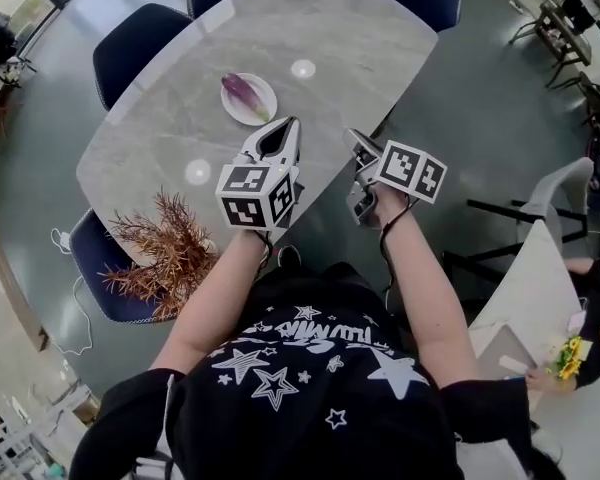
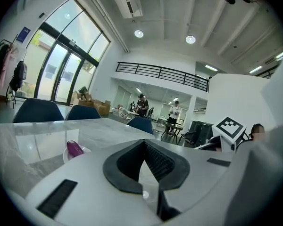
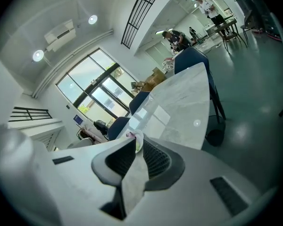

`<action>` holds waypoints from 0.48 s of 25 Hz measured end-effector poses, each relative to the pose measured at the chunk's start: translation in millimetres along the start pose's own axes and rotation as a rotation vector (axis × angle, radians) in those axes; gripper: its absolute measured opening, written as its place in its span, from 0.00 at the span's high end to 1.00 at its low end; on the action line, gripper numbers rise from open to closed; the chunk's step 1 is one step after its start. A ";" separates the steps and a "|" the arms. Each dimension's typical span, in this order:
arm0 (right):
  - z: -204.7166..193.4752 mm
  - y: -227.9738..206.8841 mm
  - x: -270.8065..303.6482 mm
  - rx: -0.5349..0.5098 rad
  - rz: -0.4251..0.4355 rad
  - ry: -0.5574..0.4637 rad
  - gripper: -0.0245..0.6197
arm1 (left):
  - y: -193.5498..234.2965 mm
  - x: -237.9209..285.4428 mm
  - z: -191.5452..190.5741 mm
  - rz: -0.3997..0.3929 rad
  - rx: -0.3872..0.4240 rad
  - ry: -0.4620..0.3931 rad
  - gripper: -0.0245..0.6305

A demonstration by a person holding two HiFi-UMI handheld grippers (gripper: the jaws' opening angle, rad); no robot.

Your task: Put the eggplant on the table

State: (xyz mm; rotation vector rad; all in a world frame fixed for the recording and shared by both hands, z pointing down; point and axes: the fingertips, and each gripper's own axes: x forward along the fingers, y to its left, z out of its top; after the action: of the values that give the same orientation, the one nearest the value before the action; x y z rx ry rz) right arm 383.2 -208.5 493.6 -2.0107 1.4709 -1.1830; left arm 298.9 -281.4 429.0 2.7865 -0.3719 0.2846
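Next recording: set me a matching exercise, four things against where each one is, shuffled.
1 purple eggplant
2 dried reddish-brown plant
3 left gripper
4 dark blue chairs

A around the grey marble table
B above the table's near edge
C on the white round plate
D at the table's near left corner

Pairs: 1-C, 2-D, 3-B, 4-A

Both arms reach up from the bottom of the head view toward mid-frame, the left forearm (image 1: 215,298) angling right and the right forearm (image 1: 418,278) angling left. The left gripper (image 1: 292,122) sits at centre, pointing up-frame, its jaws drawn tip to tip with nothing between them. The right gripper (image 1: 353,135), just to its right, points up and slightly left, jaws likewise closed and empty.
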 end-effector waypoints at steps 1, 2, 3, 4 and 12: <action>2.3 -1.2 -6.7 0.000 0.001 -0.011 0.88 | -5.7 -0.4 1.1 -0.007 0.005 -0.005 0.95; 4.1 -2.2 -13.6 0.002 0.004 -0.022 0.88 | -11.5 -0.9 1.9 -0.011 0.010 -0.008 0.95; 5.2 -3.3 -20.8 0.004 0.007 -0.031 0.88 | -17.6 -1.7 2.4 -0.015 0.016 -0.010 0.95; 5.5 -4.6 -28.7 0.008 0.011 -0.039 0.88 | -24.1 -2.7 2.1 -0.017 0.023 -0.010 0.95; -18.2 -17.3 -99.0 0.034 0.035 -0.060 0.88 | -83.3 -31.4 -17.6 -0.019 0.061 0.006 0.95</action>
State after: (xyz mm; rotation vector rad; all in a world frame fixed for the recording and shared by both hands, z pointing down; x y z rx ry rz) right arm 369.1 -108.8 476.4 -1.9724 1.4414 -1.1168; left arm 290.1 -192.2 414.7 2.8469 -0.3408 0.3046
